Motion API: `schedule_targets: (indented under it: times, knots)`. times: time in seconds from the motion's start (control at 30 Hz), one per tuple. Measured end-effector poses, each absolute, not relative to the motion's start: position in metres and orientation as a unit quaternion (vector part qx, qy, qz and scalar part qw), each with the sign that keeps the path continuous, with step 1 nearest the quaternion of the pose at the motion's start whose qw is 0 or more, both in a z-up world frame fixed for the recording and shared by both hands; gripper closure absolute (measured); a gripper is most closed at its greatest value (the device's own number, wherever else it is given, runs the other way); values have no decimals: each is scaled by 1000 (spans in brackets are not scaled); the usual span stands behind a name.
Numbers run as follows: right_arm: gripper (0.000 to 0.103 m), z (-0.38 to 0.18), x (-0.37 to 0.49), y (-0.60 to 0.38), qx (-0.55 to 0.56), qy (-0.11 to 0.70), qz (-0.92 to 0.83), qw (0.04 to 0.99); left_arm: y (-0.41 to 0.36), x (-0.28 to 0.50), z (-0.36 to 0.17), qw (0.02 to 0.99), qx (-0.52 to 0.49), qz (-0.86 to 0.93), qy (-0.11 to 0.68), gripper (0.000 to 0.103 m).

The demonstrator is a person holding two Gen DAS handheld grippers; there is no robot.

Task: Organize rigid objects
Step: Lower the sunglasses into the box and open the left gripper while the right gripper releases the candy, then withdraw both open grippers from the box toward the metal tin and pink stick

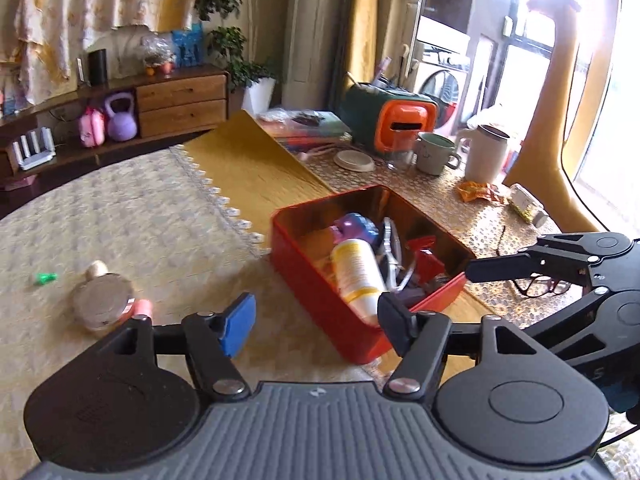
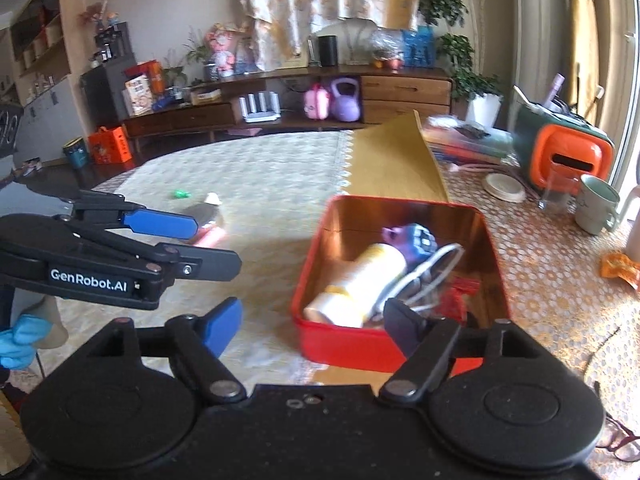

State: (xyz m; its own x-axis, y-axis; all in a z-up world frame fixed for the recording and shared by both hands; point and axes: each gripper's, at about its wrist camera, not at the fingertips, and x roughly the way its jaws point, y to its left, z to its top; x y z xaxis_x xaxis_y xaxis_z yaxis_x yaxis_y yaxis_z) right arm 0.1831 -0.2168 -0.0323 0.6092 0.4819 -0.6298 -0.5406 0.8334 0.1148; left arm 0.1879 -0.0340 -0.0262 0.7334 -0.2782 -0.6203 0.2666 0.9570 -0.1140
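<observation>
Red tin box (image 2: 384, 344) on the table (image 1: 120, 216), holding a white bottle (image 2: 360, 284) and purple toy (image 1: 352, 226). Left gripper (image 1: 316, 316) jaws parted, empty; right gripper (image 2: 314, 322) likewise. Perfume bottle (image 1: 102, 298) lies left of the box

Left gripper (image 1: 316, 320) low in frame, jaws apart, nothing between them. Just ahead on the counter (image 1: 248, 168): red tin (image 1: 320, 280), open, holding a white bottle (image 1: 356, 272) lying flat, a purple-and-blue toy (image 1: 354, 228), and tangled white cord (image 1: 390, 248). Left of the tin, on cream cloth (image 1: 120, 216): round glass bottle (image 1: 102, 300) on its side, pink tube (image 1: 142, 306) touching it, small green piece (image 1: 46, 278) farther off. Right gripper (image 1: 520, 260) at right edge, over eyeglasses (image 1: 540, 286).
</observation>
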Motion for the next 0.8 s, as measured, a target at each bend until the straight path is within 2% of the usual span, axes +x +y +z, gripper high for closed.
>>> schedule_targets:
  times: [0.17, 0.3, 0.47, 0.8]
  knots:
    - [15, -30, 178, -198, -42, 334, 305, 891, -4, 176, -27, 935, -19, -128, 331, 36]
    - [11, -31, 175, -181, -43, 332, 318, 887, 19, 170, -28, 938, -24, -112, 326, 27]
    - [6, -31, 174, -161, -45, 330, 330, 883, 43, 168, -30, 943, -29, -83, 322, 27]
    - [3, -40, 189, -121, -47, 331, 347, 876, 72, 182, -37, 946, -23, -57, 319, 19]
